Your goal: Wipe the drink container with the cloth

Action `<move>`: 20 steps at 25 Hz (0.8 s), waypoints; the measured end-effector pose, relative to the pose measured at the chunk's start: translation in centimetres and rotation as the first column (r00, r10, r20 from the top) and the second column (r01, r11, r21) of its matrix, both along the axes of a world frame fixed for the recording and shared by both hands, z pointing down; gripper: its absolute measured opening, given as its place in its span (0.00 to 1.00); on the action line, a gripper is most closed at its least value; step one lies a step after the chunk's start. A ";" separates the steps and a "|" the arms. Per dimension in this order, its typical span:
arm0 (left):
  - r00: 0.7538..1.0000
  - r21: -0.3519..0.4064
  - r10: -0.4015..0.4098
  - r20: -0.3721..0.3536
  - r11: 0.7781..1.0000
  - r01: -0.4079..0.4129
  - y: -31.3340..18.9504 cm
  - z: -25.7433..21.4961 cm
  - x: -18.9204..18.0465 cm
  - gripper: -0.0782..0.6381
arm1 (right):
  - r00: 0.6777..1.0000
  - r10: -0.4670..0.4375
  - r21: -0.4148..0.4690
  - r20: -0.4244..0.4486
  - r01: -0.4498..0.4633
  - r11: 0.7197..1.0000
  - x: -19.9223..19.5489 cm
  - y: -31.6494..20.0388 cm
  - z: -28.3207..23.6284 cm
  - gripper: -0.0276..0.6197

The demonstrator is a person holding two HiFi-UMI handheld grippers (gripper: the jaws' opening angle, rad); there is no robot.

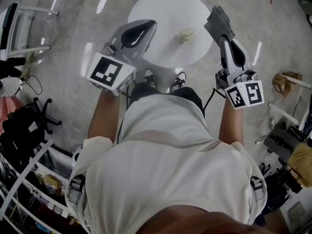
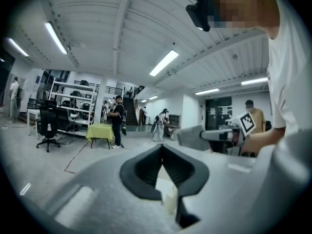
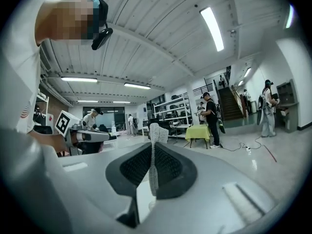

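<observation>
A small pale drink container (image 1: pixel 185 34) rests on the round white table (image 1: pixel 165 6), right of its middle. My right gripper (image 1: pixel 223 37) hangs over the table's right edge, shut on a grey cloth (image 1: pixel 218 19) that sticks out past its tips. In the right gripper view the cloth (image 3: pixel 157 132) is a thin strip pinched between the jaws of that gripper (image 3: pixel 152 150). My left gripper (image 1: pixel 149 26) is at the table's left edge, shut and empty. In the left gripper view the left gripper (image 2: pixel 163 151) has its jaws touching, and the container (image 2: pixel 170 201) shows through the gap below.
A black office chair (image 1: pixel 29 126) and a wire rack (image 1: pixel 29 179) stand at the left. Bags and clutter (image 1: pixel 287 145) lie at the right. The gripper views show shelving (image 2: pixel 73 101), a yellow-covered table (image 2: pixel 100 130) and people standing far off.
</observation>
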State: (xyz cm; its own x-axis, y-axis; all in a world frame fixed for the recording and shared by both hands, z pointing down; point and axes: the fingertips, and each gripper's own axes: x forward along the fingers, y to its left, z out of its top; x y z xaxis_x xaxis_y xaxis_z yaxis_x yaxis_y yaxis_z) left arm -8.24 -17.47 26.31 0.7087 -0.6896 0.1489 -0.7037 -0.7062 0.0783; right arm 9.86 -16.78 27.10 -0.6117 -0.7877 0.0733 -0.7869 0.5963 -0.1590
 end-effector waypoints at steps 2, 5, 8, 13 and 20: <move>1.000 0.031 -0.011 -0.012 0.999 0.011 0.5 -1.5 -0.2 0.11 | 1.000 0.026 0.021 0.004 -0.026 0.999 1.1 0.7 -1.5 0.07; 0.999 0.071 -0.026 -0.031 0.997 0.028 1.1 -3.6 -0.6 0.11 | 0.999 0.049 0.059 0.010 -0.050 0.997 2.1 1.6 -3.9 0.07; 0.998 0.103 -0.036 -0.045 0.994 0.040 1.6 -5.5 -0.9 0.11 | 0.998 0.055 0.100 0.014 -0.056 0.993 2.3 2.1 -6.0 0.07; 0.998 0.129 -0.037 -0.047 0.991 0.043 2.3 -6.8 -0.8 0.11 | 0.999 0.039 0.154 -0.001 -0.039 0.987 2.1 2.7 -7.8 0.07; 0.999 0.137 -0.019 -0.040 0.990 0.025 2.4 -7.2 -0.1 0.11 | 1.000 0.025 0.154 -0.010 -0.023 0.988 1.9 2.9 -7.9 0.07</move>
State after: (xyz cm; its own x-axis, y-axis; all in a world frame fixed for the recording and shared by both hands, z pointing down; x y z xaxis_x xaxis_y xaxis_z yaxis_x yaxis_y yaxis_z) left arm -8.33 -15.04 19.08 0.6965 -0.7172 0.0244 -0.7175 -0.6965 0.0092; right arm 11.75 -13.84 19.18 -0.5920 -0.8048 -0.0427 -0.8027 0.5935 -0.0579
